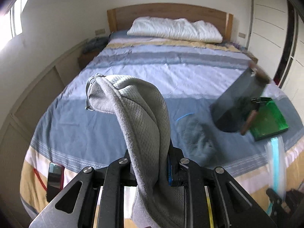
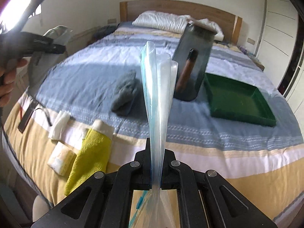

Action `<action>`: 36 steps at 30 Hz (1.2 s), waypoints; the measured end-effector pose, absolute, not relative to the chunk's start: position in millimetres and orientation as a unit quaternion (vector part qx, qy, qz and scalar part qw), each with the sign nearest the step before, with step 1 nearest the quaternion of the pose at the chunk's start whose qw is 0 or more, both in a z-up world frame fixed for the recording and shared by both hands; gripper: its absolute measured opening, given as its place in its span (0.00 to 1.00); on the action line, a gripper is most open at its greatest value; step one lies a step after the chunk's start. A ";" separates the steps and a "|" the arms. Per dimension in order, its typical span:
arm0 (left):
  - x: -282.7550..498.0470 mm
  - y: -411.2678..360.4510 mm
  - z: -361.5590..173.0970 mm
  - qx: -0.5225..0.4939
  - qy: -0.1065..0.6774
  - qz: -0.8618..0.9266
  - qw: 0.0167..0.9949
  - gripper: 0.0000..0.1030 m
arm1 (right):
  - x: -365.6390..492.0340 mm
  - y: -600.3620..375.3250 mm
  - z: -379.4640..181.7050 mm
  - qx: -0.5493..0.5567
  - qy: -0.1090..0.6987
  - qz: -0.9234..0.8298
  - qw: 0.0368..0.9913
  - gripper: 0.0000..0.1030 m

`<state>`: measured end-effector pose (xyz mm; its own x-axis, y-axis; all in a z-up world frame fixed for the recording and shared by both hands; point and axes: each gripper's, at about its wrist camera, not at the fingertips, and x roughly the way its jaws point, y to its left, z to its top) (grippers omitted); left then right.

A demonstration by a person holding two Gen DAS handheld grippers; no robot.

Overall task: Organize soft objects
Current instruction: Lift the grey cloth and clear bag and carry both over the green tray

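My left gripper (image 1: 152, 163) is shut on a light grey mesh garment (image 1: 136, 110) that stands up from the jaws and flops over, held above the bed. My right gripper (image 2: 155, 163) is shut on a clear plastic zip bag (image 2: 157, 95) with a blue seal, also held up over the bed's foot. A dark grey folded towel (image 2: 125, 93) lies on the blue stripe of the bedspread ahead. Near the foot edge lie a yellow mitt-like cloth (image 2: 91, 153) and two white folded cloths (image 2: 58, 125). In the right wrist view the left gripper (image 2: 55, 48) shows at the far left, held by a hand (image 2: 9, 76).
A dark upright bin (image 2: 193, 64) with a brown handle stands beside a green tray (image 2: 239, 98) on the bed's right side. A phone (image 1: 55, 176) with a red cord lies at the left foot corner. A white pillow (image 1: 174, 29) rests by the wooden headboard (image 1: 169, 11).
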<state>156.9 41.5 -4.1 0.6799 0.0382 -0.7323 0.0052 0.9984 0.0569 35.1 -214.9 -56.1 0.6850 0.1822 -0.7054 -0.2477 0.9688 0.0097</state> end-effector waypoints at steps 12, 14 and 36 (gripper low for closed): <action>102.7 -77.1 32.2 0.015 0.373 -0.102 0.922 0.16 | 3.2 -317.5 0.7 -0.009 0.332 0.055 0.942 0.03; 103.6 -102.4 30.8 0.009 0.373 -0.127 0.919 0.16 | 3.5 -335.9 6.5 -0.011 0.328 0.040 0.944 0.03; 199.5 -286.8 16.3 0.024 0.354 -0.193 0.915 0.16 | 149.1 -439.4 7.3 0.000 0.296 -0.053 0.954 0.03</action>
